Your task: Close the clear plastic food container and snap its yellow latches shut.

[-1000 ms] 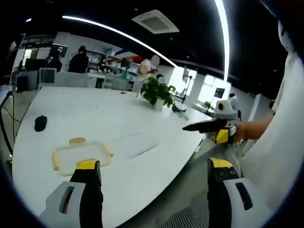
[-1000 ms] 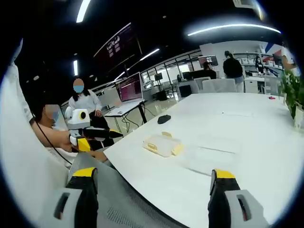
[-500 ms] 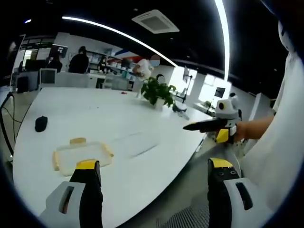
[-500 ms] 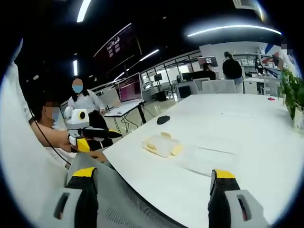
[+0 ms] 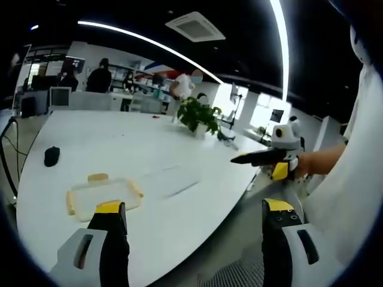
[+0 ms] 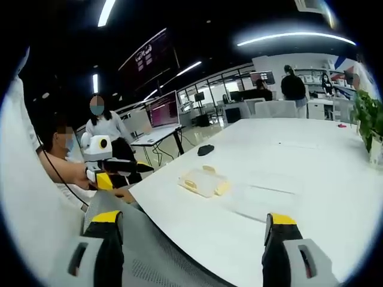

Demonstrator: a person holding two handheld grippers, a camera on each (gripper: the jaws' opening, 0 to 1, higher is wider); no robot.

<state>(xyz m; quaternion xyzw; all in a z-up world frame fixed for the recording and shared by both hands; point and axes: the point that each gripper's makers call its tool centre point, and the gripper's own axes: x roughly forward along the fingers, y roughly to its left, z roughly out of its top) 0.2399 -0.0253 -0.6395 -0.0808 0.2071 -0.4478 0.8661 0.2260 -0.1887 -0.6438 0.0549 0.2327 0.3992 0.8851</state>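
A clear plastic food container [image 5: 102,194] with yellow latches lies flat on the white table [image 5: 149,155], just beyond my left jaw in the left gripper view. My left gripper [image 5: 194,209] is open and holds nothing. In the right gripper view the same container [image 6: 203,181] sits near the table's near-left edge, well ahead of my open right gripper [image 6: 194,220]. A clear lid [image 6: 268,200] lies flat on the table to the container's right. The other gripper [image 5: 269,158] shows at the right of the left gripper view, and the left one [image 6: 114,164] at the left of the right gripper view.
A black mouse [image 5: 51,155] lies on the table beyond the container. A potted plant [image 5: 198,116] stands at the far end. People stand and sit around desks and monitors [image 6: 164,110] in the background. A grey chair back [image 6: 155,251] lies under my right gripper.
A person in the background has walked a little behind the plant. The grippers, the container and the lid stay where they were.
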